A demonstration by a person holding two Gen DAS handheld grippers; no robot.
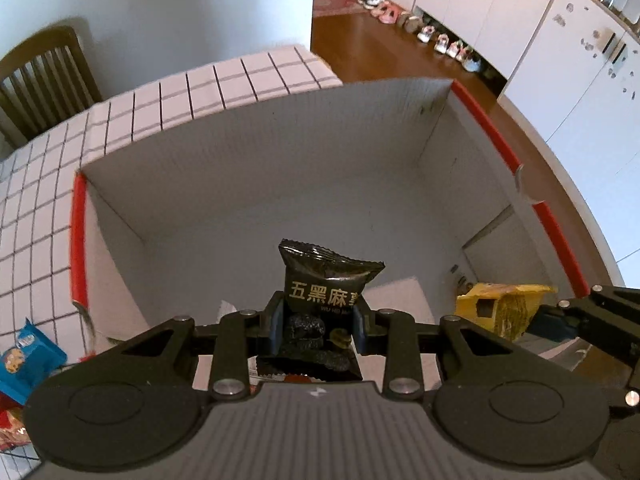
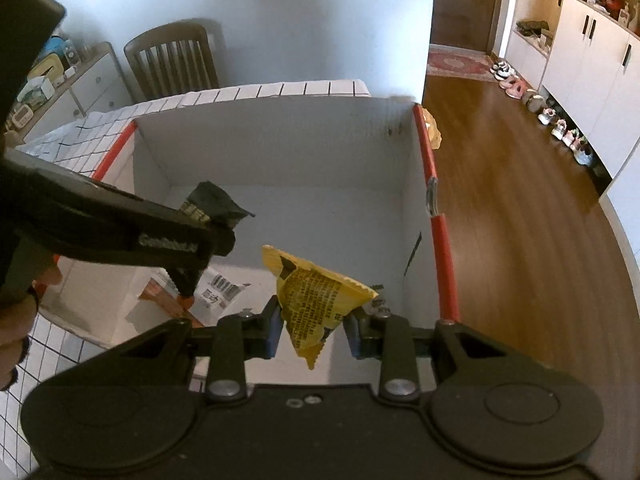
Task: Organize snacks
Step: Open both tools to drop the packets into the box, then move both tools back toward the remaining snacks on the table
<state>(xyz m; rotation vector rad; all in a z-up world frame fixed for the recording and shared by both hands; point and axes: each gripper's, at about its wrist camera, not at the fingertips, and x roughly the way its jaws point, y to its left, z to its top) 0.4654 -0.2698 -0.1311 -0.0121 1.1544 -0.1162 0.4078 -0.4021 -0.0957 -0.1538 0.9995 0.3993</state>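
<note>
A large white cardboard box (image 1: 248,184) with red-taped side rims stands on the checked tablecloth; it also shows in the right wrist view (image 2: 280,168). My left gripper (image 1: 319,326) is shut on a black snack packet (image 1: 324,280) with gold characters, held over the box's near part. My right gripper (image 2: 312,326) is shut on a yellow snack packet (image 2: 316,300), also over the box. The yellow packet (image 1: 500,308) and right gripper show at the right of the left wrist view. The left gripper (image 2: 216,236) with the black packet (image 2: 212,204) shows at the left of the right wrist view.
A blue snack packet (image 1: 24,356) and a red one (image 1: 10,428) lie on the tablecloth (image 1: 44,208) left of the box. A labelled packet (image 2: 220,292) lies on the box floor. A wooden chair (image 2: 172,64) stands behind the table; wooden floor (image 2: 520,220) lies to the right.
</note>
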